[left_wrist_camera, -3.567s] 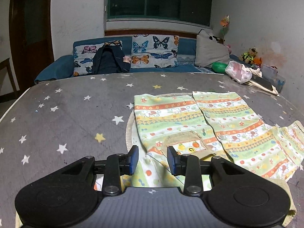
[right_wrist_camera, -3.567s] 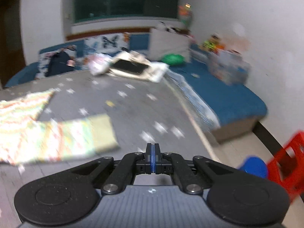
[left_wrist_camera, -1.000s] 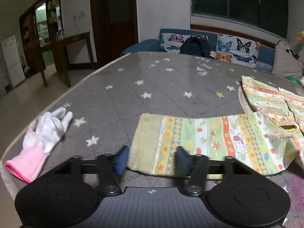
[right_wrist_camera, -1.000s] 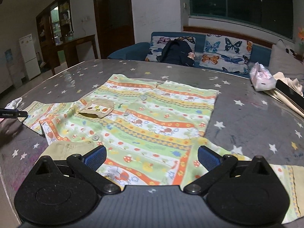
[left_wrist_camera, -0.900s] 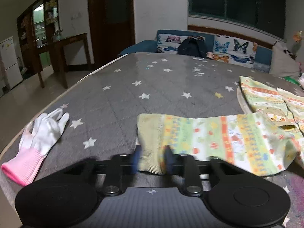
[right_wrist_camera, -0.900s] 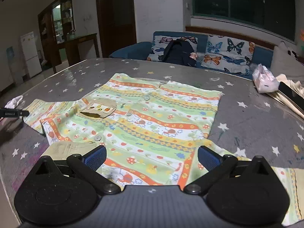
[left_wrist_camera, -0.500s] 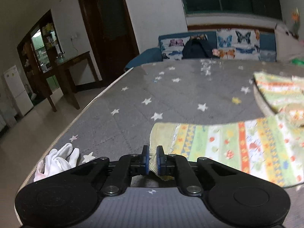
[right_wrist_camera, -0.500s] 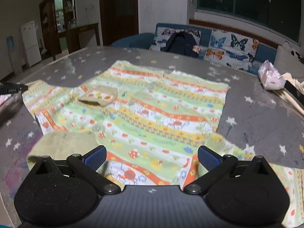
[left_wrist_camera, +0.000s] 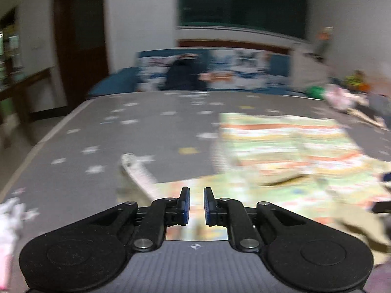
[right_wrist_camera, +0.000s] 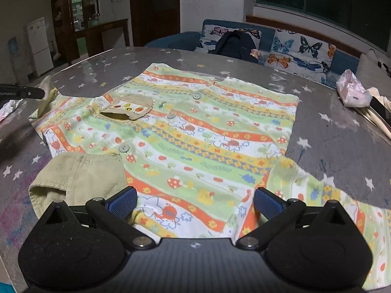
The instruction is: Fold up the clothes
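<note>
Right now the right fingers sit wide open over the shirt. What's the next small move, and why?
Probably slide the right gripper sideways to the right sleeve and close on its edge. The fingers are wide open and hold nothing, and that sleeve lies spread flat on the table, sticking out past the shirt body, so it likely needs folding in.

Readable text: almost none.
Pale green script repeats on white bands of the striped shirt (right_wrist_camera: 195, 131), too warped to read. Small white print on the black bar (right_wrist_camera: 19, 92) at left edge of right wrist view – illegible. Left wrist view too blurred for any lettering.
</note>
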`<act>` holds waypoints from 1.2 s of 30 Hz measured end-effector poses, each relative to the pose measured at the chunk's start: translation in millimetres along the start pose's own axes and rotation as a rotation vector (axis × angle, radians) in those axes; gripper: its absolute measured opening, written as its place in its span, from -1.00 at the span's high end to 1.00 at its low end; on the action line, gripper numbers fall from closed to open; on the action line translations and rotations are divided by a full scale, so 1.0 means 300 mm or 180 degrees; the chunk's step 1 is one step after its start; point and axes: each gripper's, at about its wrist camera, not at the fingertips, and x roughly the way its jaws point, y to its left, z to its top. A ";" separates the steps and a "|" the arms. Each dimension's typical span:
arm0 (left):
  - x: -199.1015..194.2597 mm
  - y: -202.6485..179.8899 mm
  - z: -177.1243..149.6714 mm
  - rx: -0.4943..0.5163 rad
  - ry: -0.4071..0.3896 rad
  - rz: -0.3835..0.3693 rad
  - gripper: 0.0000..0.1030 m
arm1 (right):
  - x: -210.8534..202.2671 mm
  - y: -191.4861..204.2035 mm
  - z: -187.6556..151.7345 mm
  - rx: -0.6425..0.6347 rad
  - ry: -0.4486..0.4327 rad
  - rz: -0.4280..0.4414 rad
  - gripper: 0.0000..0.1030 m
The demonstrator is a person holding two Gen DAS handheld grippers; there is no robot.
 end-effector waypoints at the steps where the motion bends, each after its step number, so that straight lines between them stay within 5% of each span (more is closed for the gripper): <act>1: 0.006 -0.037 0.003 0.0044 -0.0010 -0.0128 0.74 | -0.006 -0.002 -0.001 0.0011 -0.0021 -0.0004 -1.00; 8: 0.064 -0.219 -0.029 0.0429 0.0107 -0.0703 0.74 | -0.033 -0.014 -0.011 0.0079 -0.0077 -0.0013 -1.00; 11: 0.092 -0.252 -0.070 0.0579 0.0293 -0.0682 0.74 | -0.027 -0.025 -0.026 0.0124 -0.0027 -0.0002 -1.00; 18: 0.040 -0.228 -0.077 0.0577 0.0292 -0.0741 0.70 | -0.074 -0.033 -0.015 0.0141 -0.0188 0.0024 -1.00; 25: 0.037 -0.213 -0.034 0.0279 0.0271 -0.0723 0.40 | -0.024 -0.040 -0.034 0.0276 -0.0038 0.0032 -1.00; 28: 0.035 -0.209 -0.022 0.0138 0.0223 -0.0696 -0.01 | -0.047 -0.048 -0.032 0.0292 -0.0119 0.0010 -1.00; 33: 0.034 -0.187 -0.021 -0.0103 0.0058 -0.0595 -0.02 | -0.062 -0.075 -0.050 0.0348 -0.0141 -0.0085 -1.00; 36: -0.001 -0.103 -0.043 -0.0335 -0.0170 -0.0342 0.01 | -0.063 -0.097 -0.065 0.0403 -0.0124 -0.0125 -1.00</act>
